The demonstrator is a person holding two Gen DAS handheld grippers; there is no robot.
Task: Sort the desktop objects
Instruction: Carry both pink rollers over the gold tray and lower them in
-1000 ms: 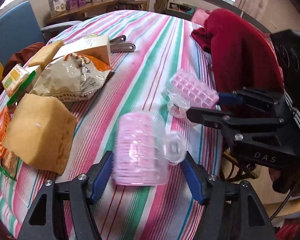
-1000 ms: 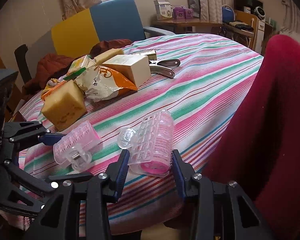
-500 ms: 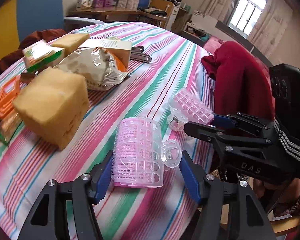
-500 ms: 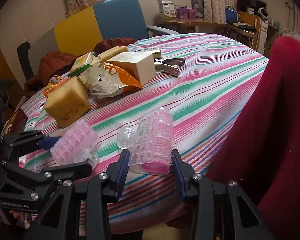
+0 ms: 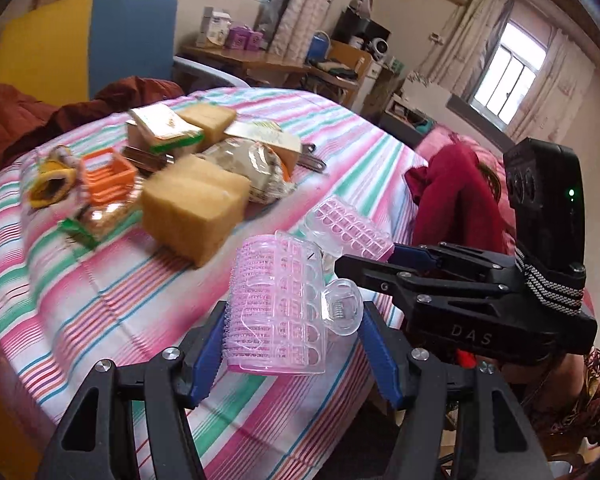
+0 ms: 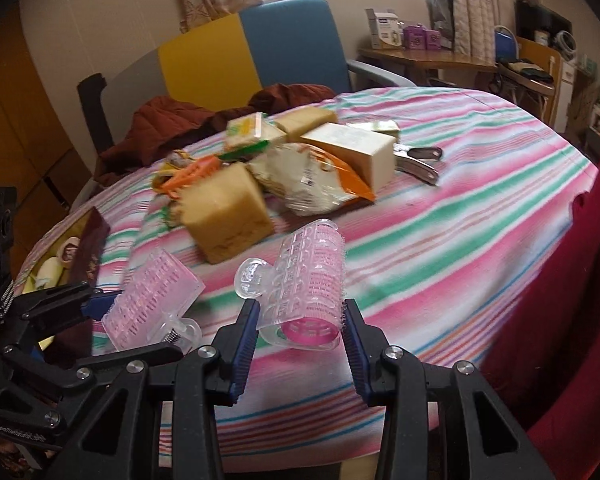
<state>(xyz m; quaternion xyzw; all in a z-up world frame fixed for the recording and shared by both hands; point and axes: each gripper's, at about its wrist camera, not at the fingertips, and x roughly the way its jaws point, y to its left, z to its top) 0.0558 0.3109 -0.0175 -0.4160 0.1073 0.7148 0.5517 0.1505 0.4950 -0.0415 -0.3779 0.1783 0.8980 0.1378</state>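
Blue ribbed pads of left claw pinch a pink bristly hair roller, clear clip attached, lifted off the striped surface. Right claw pinches a second roller. Far left: porous sponge block, crinkled snack bag.

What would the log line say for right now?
left gripper: shut on pink roller | right gripper: shut on clear-pink roller | both rollers off the table | sponge in pile
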